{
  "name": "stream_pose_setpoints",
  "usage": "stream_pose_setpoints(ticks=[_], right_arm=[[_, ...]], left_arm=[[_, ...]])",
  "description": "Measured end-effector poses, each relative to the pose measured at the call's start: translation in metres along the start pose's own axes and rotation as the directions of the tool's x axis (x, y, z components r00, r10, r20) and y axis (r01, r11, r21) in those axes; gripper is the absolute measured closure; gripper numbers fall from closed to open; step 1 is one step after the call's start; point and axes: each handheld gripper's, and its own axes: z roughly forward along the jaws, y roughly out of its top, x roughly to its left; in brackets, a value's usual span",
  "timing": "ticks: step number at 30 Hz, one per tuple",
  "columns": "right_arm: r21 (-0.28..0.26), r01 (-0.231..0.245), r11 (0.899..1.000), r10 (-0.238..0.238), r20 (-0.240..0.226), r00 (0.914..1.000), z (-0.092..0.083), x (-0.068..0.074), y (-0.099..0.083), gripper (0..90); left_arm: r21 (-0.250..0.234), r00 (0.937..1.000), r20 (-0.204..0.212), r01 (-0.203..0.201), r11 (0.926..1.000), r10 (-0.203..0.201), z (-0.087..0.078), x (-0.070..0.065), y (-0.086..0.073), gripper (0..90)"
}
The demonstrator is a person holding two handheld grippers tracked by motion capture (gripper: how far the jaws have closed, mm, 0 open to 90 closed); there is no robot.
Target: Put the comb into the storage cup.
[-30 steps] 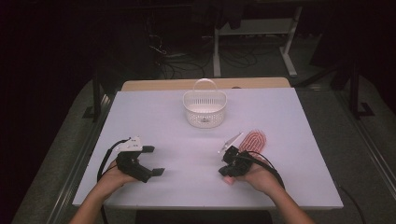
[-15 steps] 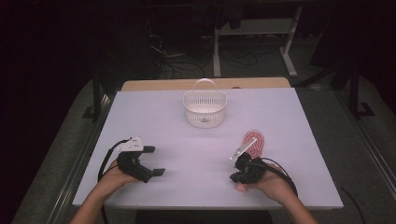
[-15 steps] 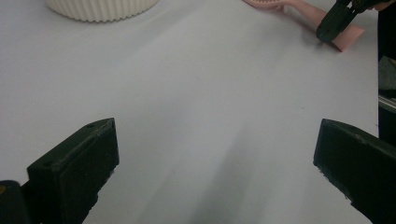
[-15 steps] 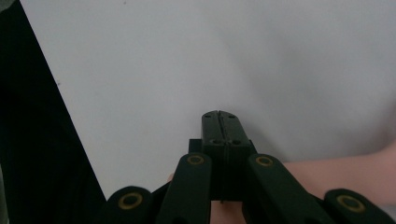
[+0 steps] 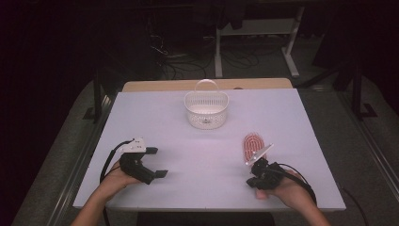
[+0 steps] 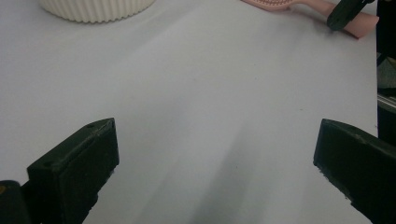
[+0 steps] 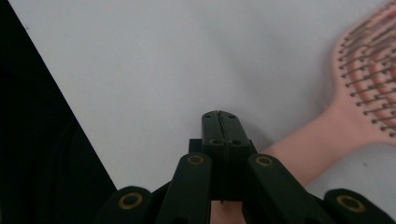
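A white ribbed plastic basket with a hoop handle [image 5: 206, 109] stood upright near the far edge of the pale lilac counter [image 5: 188, 155], well apart from both hands; its lower wall also appeared at the top of the left gripper view [image 6: 95, 9]. Bare counter surface lay between the basket and the pink plastic paddle hairbrush [image 5: 253, 146], with nothing standing in the way.

The hairbrush lay flat on the right half of the counter, bristles up. Its long axis ran from the near edge toward the far edge, tilted slightly; the oval head pointed away toward the basket side and the handle pointed back toward the person.

The right hand-held gripper [image 5: 261, 173] was clenched, its two black jaws pressed together with nothing between them [image 7: 219, 122]. In the right gripper view the brush handle [image 7: 308, 149] passed just beside and under the jaws; contact could not be told.

The left hand-held gripper [image 5: 155, 162] rested near the left front of the counter, released, its jaws spread wide over bare surface [image 6: 215, 163].
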Motion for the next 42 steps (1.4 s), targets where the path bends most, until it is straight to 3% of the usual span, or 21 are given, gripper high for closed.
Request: stream_pose_setpoints(ticks=[14, 35, 42], right_arm=[[0.016, -0.052, 0.999, 0.051, 0.053, 0.9973, -0.012, -0.017, -0.021, 89.1], [-0.010, -0.157, 0.988, 0.157, 0.130, 0.9789, -0.030, -0.053, -0.044, 89.2], [-0.048, -0.169, 0.984, 0.173, 0.102, 0.9795, -0.033, -0.054, -0.046, 89.1]], left_arm=[[0.004, 1.0000, 0.000, -0.001, 1.0000, 0.001, 0.001, 0.000, 0.000, 0.3], [0.008, 1.0000, 0.002, 0.001, 1.0000, -0.001, 0.003, 0.000, 0.000, 0.3], [0.007, 1.0000, 0.001, 0.003, 1.0000, -0.003, 0.002, 0.000, 0.000, 0.3]])
